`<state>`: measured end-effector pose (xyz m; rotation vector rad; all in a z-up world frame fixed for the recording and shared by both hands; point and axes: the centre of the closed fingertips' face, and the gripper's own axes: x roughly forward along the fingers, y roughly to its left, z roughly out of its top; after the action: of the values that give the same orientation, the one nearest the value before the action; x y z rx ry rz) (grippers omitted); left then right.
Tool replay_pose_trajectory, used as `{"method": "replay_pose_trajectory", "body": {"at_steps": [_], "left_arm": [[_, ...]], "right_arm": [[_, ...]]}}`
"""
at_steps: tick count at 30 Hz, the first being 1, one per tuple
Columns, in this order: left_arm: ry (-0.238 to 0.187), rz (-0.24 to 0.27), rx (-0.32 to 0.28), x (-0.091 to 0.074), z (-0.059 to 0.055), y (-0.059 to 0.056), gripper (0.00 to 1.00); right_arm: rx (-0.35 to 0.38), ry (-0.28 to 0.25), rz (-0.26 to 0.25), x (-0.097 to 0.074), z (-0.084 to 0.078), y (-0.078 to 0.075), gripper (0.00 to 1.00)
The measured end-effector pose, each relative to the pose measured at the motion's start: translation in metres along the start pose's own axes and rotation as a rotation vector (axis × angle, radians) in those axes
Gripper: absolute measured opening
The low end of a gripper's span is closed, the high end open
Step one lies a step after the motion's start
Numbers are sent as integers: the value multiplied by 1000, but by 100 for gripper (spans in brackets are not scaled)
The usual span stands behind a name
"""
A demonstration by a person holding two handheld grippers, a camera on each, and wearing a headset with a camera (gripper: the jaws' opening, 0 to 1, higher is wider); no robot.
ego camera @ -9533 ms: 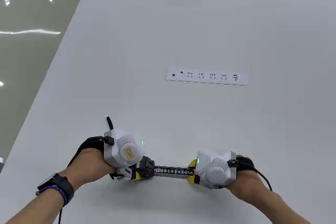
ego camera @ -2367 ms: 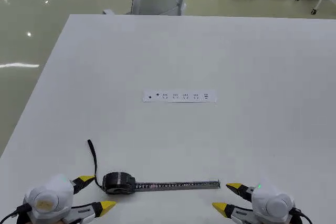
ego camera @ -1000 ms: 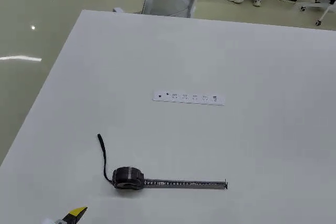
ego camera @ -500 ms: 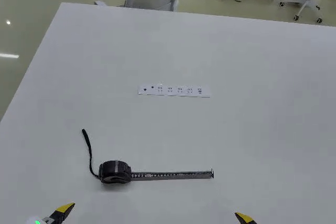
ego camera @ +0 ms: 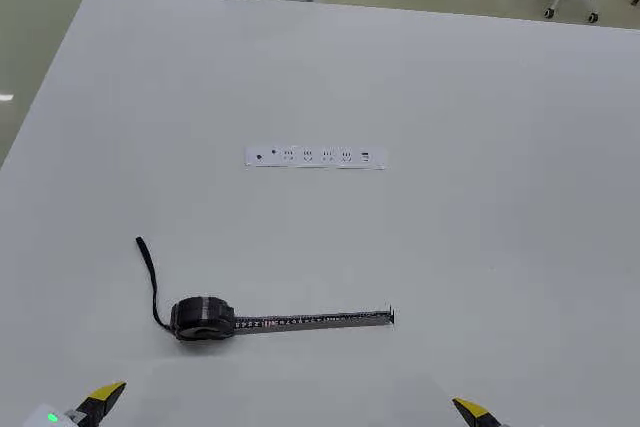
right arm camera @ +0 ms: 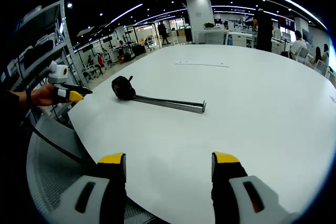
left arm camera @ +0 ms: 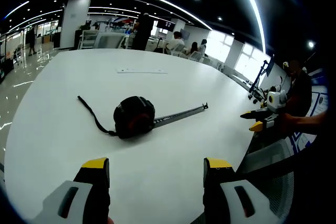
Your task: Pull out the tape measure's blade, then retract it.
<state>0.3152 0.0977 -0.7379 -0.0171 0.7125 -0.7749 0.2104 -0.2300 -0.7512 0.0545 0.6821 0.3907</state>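
The tape measure (ego camera: 202, 318) lies on the white table (ego camera: 480, 197), on my side of the power strip (ego camera: 315, 157). Its round black case sits off past the strip's left end. The blade (ego camera: 315, 320) is run out flat along the tabletop, and its hook (ego camera: 390, 316) ends roughly level with the strip's right end. The wrist strap (ego camera: 148, 272) trails from the case back toward the strip.

Both grippers sit farther from the strip than the tape does, clear of it and touching nothing. The left gripper (left arm camera: 156, 163) faces the case with its jaws spread wide and empty. The right gripper (right arm camera: 169, 157) looks across at the blade, equally wide and empty.

I judge the pull-out done and the retraction to be the step in hand. The blade lies extended with nothing holding it, so I suspect the lock is on.

To do this well I would close the left jaws squarely across the case's flat sides. I would pinch the blade near the hook with the right, free the lock, and then walk the right gripper toward the case so the blade feeds in without whipping.
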Motion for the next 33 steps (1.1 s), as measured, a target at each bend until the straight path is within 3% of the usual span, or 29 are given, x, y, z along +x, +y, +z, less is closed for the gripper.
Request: {"method": "replay_pose_trajectory", "body": {"at_steps": [12,19,28,33], "left_arm": [[11,-6,-24,12,-3,-3,70],[8,-4,-33,21,4,2,70],[4,5,-40,33,22,2,70],[10,34,-52,38,26,10,68]], "right_arm": [[-5,8,-1,1,3,-13,65],[-23,27,9,9,4,-24,64],[-65,68,49,27,5,-35,62],[-84,85,79,36,8,-39,62]]}}
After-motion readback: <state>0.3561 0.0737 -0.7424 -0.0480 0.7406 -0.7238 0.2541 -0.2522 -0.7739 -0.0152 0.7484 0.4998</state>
